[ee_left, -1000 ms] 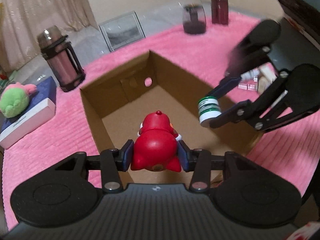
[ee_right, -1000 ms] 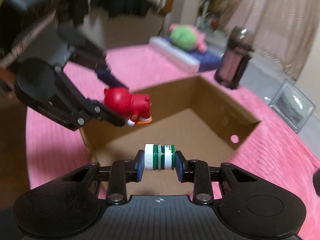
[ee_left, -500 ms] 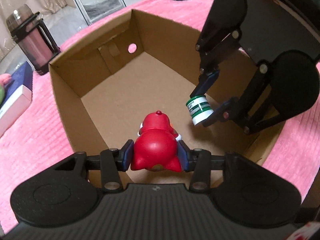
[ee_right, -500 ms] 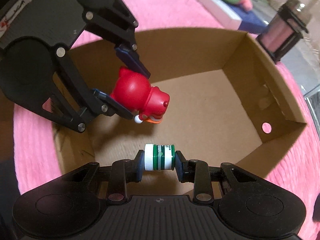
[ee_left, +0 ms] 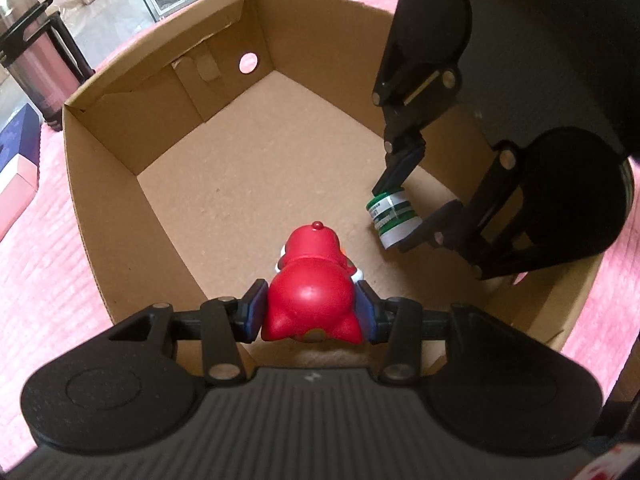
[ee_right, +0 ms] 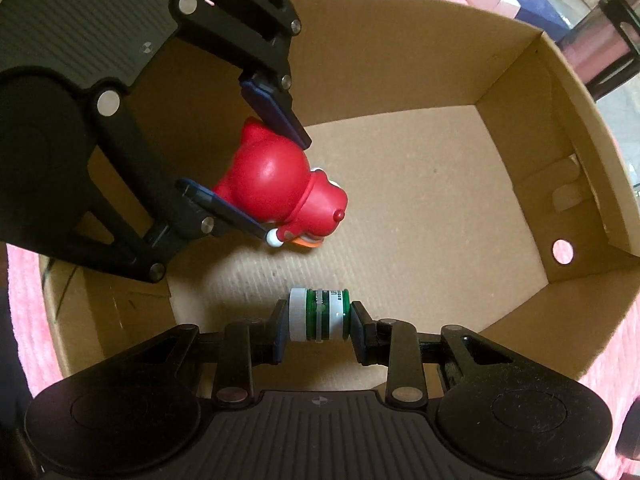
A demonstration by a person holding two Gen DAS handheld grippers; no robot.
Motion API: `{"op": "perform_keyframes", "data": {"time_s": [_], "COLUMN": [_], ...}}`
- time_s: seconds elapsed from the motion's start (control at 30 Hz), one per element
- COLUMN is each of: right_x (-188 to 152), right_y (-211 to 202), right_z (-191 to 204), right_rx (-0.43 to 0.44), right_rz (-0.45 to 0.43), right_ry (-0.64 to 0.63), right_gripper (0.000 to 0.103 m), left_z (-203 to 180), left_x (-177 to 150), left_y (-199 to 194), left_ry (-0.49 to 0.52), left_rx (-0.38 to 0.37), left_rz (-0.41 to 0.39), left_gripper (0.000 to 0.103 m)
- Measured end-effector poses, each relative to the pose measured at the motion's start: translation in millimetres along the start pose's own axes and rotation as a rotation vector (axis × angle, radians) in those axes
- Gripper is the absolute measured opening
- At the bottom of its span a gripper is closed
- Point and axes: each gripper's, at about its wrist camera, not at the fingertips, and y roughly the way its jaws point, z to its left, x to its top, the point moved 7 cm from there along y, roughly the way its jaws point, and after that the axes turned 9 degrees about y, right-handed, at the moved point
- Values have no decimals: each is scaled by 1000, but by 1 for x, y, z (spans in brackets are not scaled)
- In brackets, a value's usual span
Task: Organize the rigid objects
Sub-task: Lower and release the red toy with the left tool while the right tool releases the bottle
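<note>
Both jaws were clamped: the left gripper (ee_left: 311, 312) squeezed one glossy, rounded red plastic figure (ee_left: 310, 288), and the right gripper (ee_right: 319, 320) pinched one small ribbed cylinder, a green-and-white bottle (ee_right: 319, 315), end to end. Each was held inside the single open cardboard box (ee_left: 120, 148), just above its matte corrugated floor, the bottle nearer the box's right wall. One round hole (ee_left: 248, 62) pierced the box's far wall.

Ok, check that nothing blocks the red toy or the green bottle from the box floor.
Nothing visible does. The left gripper holds the red toy and the right gripper holds the green bottle, both inside the cardboard box; the floor beneath each is bare.
</note>
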Motion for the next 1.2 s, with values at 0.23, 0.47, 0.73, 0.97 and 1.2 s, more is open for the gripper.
{"op": "perform_keyframes", "data": {"time_s": [0.23, 0.47, 0.73, 0.97, 1.2], "right_x": [-3, -3, -6, -8, -18], "right_y": [6, 1, -13, -35, -87], "right_z": [-5, -1, 8, 4, -2], "right_rx": [20, 15, 26, 41, 8], "right_rz": [-4, -11, -42, -115, -260], "right_ry": [2, -4, 8, 48, 116], "right_gripper": [28, 28, 29, 29, 29], "left_z": [-1, 2, 4, 3, 7], "left_x": [1, 3, 2, 1, 4], "left_y": [3, 7, 1, -9, -45], "left_ry": [-1, -6, -42, -69, -142], "left_rx": [-13, -14, -33, -23, 57], "left_rz": [10, 11, -15, -48, -162], "left_gripper": [41, 40, 39, 39, 39]}}
